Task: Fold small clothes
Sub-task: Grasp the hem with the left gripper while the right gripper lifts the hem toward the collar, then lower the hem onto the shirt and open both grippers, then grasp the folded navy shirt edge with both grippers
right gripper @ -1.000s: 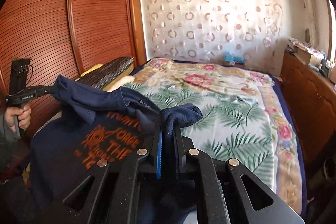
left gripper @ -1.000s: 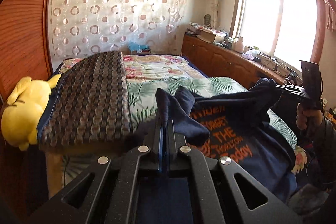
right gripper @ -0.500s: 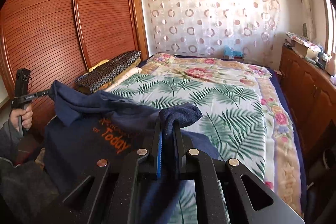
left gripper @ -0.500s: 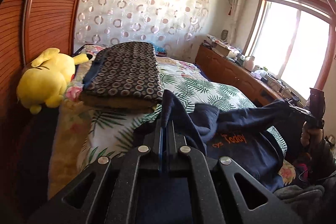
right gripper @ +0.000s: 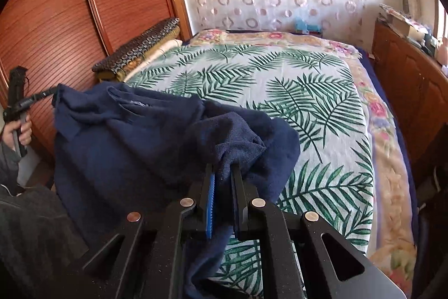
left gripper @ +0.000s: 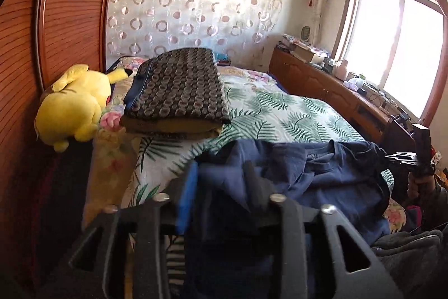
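Navy shirt [right gripper: 134, 136] slumped over the near edge of the bed [right gripper: 280, 80], one bunched end clamped in the right gripper [right gripper: 224, 181], left gripper [left gripper: 221, 175] parted around slack cloth; likely to slide off, unsecured.

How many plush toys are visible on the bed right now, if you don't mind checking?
1. A yellow plush toy lies at the bed's edge by the wardrobe, beside the folded blankets. Others may be hidden behind those.
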`<state>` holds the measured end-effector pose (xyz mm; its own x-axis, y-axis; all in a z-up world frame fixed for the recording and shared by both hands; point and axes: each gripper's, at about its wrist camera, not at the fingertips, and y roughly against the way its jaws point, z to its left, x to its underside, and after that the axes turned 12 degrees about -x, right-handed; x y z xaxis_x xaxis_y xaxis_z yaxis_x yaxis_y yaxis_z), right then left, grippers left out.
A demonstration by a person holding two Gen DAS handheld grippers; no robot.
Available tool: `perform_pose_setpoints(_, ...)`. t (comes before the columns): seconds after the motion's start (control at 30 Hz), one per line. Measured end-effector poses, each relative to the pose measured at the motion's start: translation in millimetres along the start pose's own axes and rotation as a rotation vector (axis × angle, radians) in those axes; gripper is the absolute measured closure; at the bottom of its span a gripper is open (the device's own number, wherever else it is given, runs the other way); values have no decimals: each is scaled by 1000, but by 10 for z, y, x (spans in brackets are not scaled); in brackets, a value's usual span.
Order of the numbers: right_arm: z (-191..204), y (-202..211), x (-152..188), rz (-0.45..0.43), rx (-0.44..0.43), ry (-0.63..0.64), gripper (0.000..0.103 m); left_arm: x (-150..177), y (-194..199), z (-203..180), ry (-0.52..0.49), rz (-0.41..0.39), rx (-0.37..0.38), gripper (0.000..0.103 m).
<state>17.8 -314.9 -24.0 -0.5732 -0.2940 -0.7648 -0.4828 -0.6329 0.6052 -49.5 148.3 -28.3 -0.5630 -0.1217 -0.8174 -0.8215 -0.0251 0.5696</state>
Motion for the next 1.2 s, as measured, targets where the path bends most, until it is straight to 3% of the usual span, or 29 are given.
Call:
perform_pose_setpoints(0.1, 0, 78, -89, -17, 7, 11, 78, -119, -29, -12, -21, -13, -4, 45)
perform_pose_setpoints(0.17, 36, 145, -120, -30, 14, 30, 61, -220, -97, -31, -43, -17, -13, 26)
perform_pose_setpoints(0.2, 46, 177, -151, -37, 12, 37, 59, -256, -131, -38, -52, -17, -17, 23)
perform_pose_setpoints(0.37, 44, 254, -353, -73, 46, 63, 55, -487, -415, -77, -97, -6, -50, 22)
perform_pose_setpoints(0.6, -232, -19, -491, -56, 125, 43, 49, -608, -1046, -57, -130, 98, -71, 22)
perform_pose_setpoints(0.87, -421, -514, -485, 41, 76, -28, 49, -299, -1483, -171, -173, 252, -73, 22)
perform_pose_setpoints(1.2, -556, -747, -474, 93, 44, -63, 43, 67, -1496, -350, -222, 329, -60, 23)
